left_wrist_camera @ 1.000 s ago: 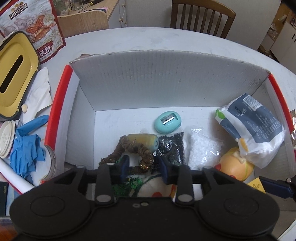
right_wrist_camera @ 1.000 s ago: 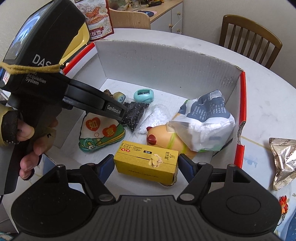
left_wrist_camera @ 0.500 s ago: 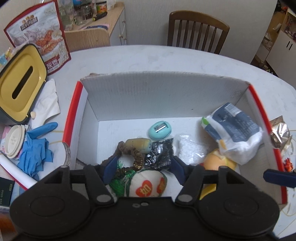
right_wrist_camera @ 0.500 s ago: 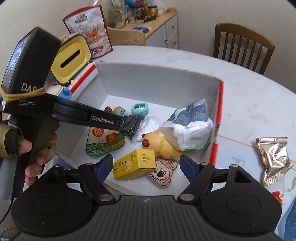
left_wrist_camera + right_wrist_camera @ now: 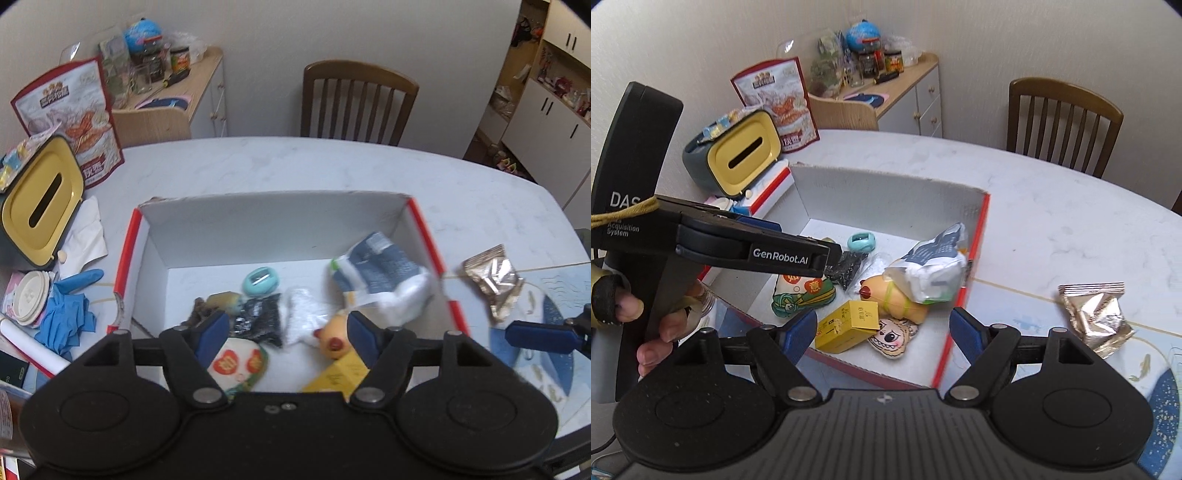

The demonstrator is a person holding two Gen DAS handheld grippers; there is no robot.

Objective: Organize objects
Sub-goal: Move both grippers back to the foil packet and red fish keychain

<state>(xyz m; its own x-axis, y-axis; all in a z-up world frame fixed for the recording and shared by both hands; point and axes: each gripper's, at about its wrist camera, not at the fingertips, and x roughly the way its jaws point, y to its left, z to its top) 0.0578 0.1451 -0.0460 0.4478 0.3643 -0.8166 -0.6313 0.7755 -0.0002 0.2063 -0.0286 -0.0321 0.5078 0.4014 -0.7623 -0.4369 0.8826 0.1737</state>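
At the left edge of your right wrist view your hand (image 5: 653, 325) grips the left gripper (image 5: 284, 334), whose black body reaches in over the white cardboard box (image 5: 886, 192) with red edges. Its jaws stand wide apart and hold nothing — in the left wrist view the blue pads frame the box's contents at lower centre. Far left in that view sit a yellow-lidded tissue box (image 5: 40, 206) and blue gloves (image 5: 66, 317) on the table (image 5: 332, 166).

Inside the box, from left to right in your right wrist view: a green-and-white embroidered pouch (image 5: 803, 291), a teal pencil sharpener (image 5: 862, 242) further back, a black bead bag (image 5: 847, 267), a yellow carton (image 5: 847, 325), a cartoon-face patch (image 5: 894, 338) touching it, and a yellow rubber chicken (image 5: 897, 297) under a blue-and-white snack bag (image 5: 931, 267) against the right wall.

Your right gripper (image 5: 884, 334) hangs above the box's near right corner, jaws apart — empty. To the right, on the table outside the box, lies a gold foil packet (image 5: 1097, 312).
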